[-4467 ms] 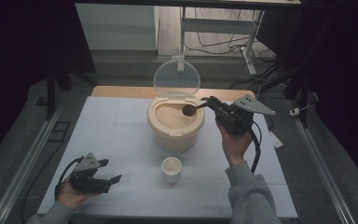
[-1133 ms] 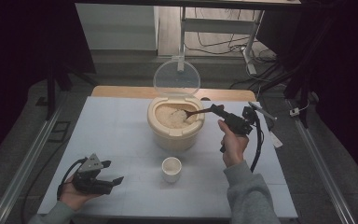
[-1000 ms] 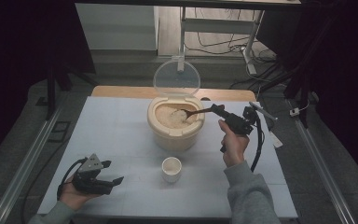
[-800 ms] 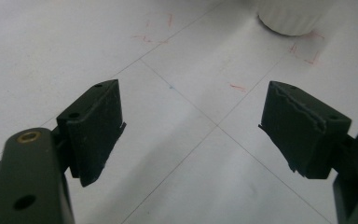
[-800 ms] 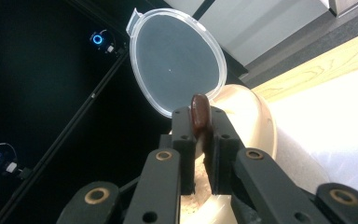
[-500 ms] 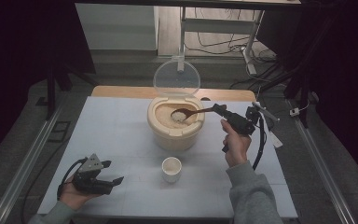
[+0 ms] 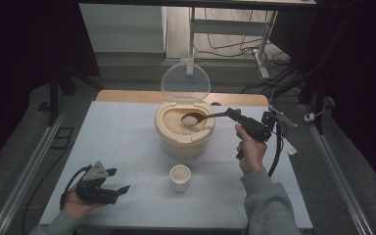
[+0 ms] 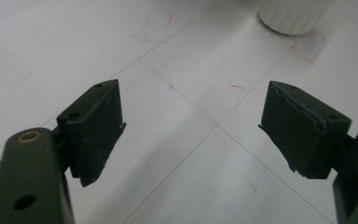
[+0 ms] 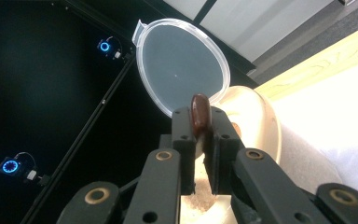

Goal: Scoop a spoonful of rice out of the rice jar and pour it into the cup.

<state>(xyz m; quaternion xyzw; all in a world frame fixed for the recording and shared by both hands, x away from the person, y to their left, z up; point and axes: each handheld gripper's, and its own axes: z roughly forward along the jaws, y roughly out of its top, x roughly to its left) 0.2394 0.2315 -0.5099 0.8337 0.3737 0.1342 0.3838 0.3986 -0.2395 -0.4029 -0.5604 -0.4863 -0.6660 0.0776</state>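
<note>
Wooden spoon (image 7: 203,118) now sits lifted with rice heaped in its bowl, where half a second back it dipped lower in my rice container (image 7: 184,141). My right gripper (image 7: 234,113) pinches its handle tight; the handle runs roughly level toward the container. Left gripper (image 8: 191,126) gapes empty near what looks like the cup (image 7: 180,176).

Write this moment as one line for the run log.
right tongs: shut on spoon | spoon: rice-loaded, over bin | left tongs: open, idle | cup: before bin
</note>
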